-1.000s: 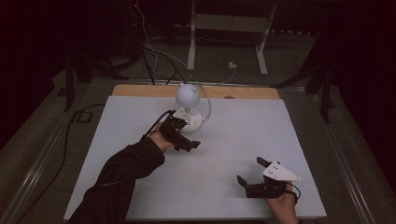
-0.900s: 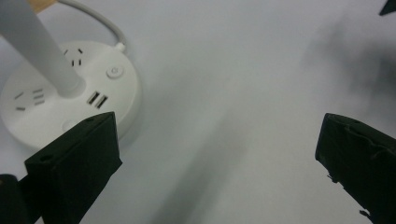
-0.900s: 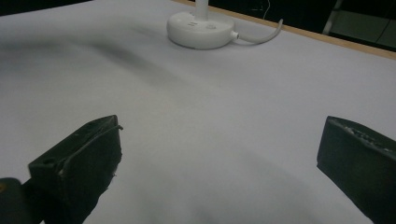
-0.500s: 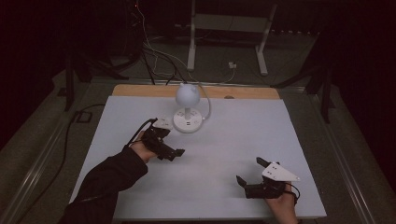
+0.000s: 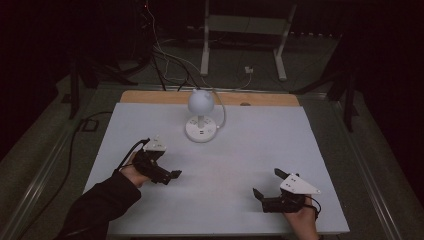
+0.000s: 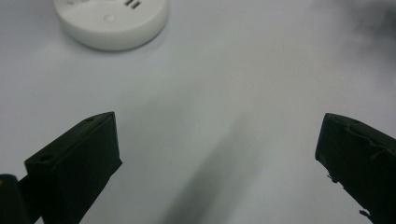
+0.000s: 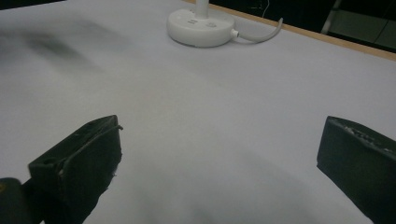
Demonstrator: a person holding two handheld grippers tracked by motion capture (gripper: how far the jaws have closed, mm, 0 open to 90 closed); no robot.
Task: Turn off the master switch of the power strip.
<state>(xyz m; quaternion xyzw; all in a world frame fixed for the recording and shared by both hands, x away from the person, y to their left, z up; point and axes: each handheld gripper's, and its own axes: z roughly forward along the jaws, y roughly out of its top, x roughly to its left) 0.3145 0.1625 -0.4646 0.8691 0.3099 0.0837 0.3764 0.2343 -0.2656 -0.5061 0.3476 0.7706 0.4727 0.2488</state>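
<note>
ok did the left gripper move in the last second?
Yes. The left gripper has pulled back from the lamp toward the person's edge of the table. Its jaws stand open and empty.

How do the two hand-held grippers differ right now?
The left gripper lies nearer the lamp, left of the table's middle; the right gripper sits by the near right edge. A dark sleeve shows behind the left one, a bare hand behind the right. Both have jaws wide open, holding nothing.
</note>
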